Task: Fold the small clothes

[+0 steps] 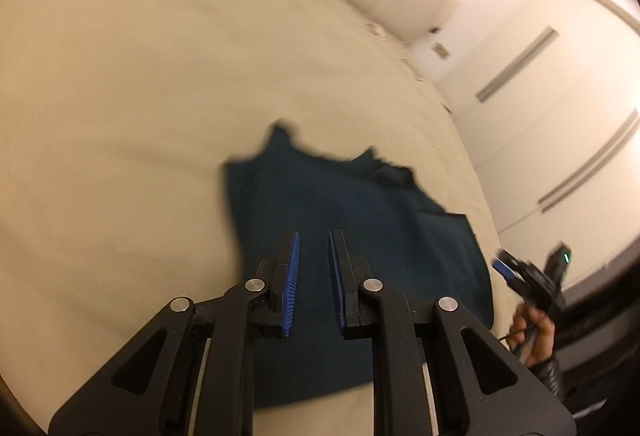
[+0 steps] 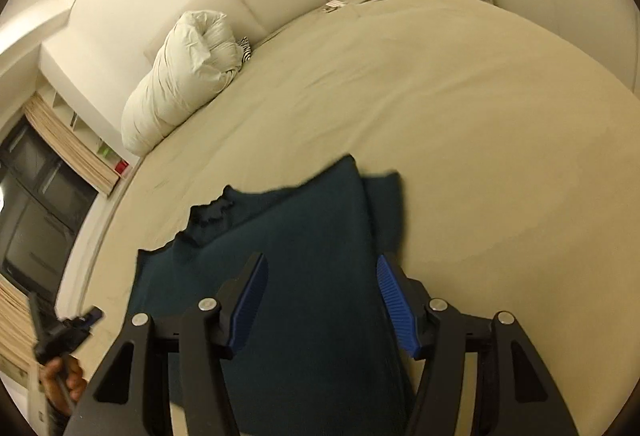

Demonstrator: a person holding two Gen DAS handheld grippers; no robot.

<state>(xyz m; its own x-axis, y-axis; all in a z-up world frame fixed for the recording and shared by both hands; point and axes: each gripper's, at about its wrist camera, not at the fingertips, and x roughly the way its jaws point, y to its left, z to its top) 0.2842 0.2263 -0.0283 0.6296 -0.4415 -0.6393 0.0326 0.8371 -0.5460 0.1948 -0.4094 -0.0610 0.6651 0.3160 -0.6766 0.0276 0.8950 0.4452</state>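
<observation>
1. Teal cloth, a small dark garment, lay spread on the cream bed, low in the middle of both views, already partly folded: in the right wrist view one long panel was lapped over the rest, with a sleeve or edge poking out at its upper right.
2. By my judgement the fold was midway. Ragged ends at the top of the garment were not yet tucked in, and a further fold across looked to be left.
3. My left tool hovered over the near part of the cloth with its blue pads set narrow, nothing pinched between them.
4. My right tool hung above the folded panel, its pads well apart and empty.
5. Both tools pointed downward at a slant toward the bed. Each showed at the lower edge of the other's view, held in a hand just off the garment's side.
6. A rolled white duvet sat by the headboard, well apart from the work.
</observation>
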